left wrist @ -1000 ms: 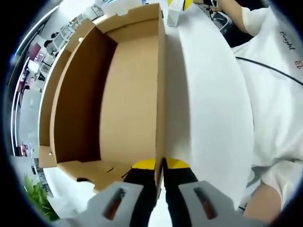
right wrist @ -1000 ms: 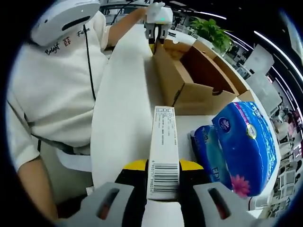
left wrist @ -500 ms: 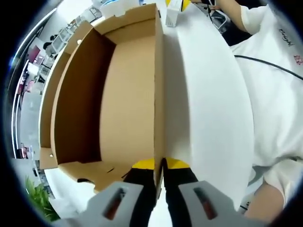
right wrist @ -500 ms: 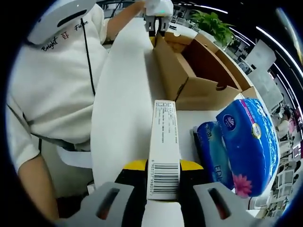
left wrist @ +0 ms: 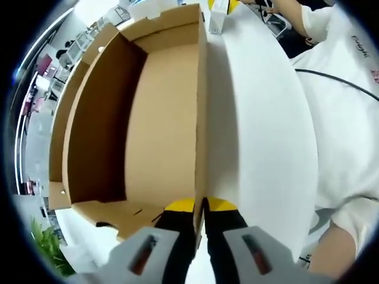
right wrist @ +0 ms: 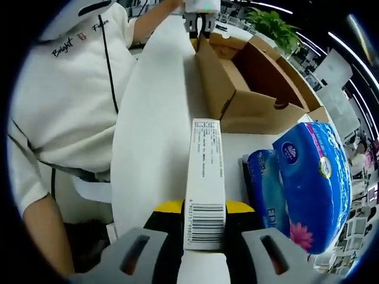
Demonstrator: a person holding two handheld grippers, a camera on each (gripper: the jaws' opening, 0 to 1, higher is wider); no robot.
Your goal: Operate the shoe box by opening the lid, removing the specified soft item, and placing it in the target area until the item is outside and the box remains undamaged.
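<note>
Change: little has moved since a second ago. In the right gripper view the cardboard box (right wrist: 249,89) and the left gripper (right wrist: 200,16) at the top centre sit slightly higher and the blue packs slightly lower right, a small camera shift. In the left gripper view the framing is nearly unchanged.
Left gripper (left wrist: 200,208): bottom centre of its own view, jaws together on the near wall of the box (left wrist: 148,118), pinching the thin cardboard edge.
Right gripper (right wrist: 204,228): bottom centre of its view, jaws clamped on a slim white carton (right wrist: 204,177) with a barcode, which runs up toward the frame's middle.
Box: open, interior brown and bare as far as can be seen. It fills the left and centre of the left gripper view.
Soft item: two blue tissue packs (right wrist: 299,183) lie on the white table (right wrist: 154,130) at the right of the right gripper view, outside the box and just beside it.
Person: white shirt, upper left of the right gripper view.
Meaning: the hold looks steady, and removal seems done or nearly so. Box appears undamaged.
</note>
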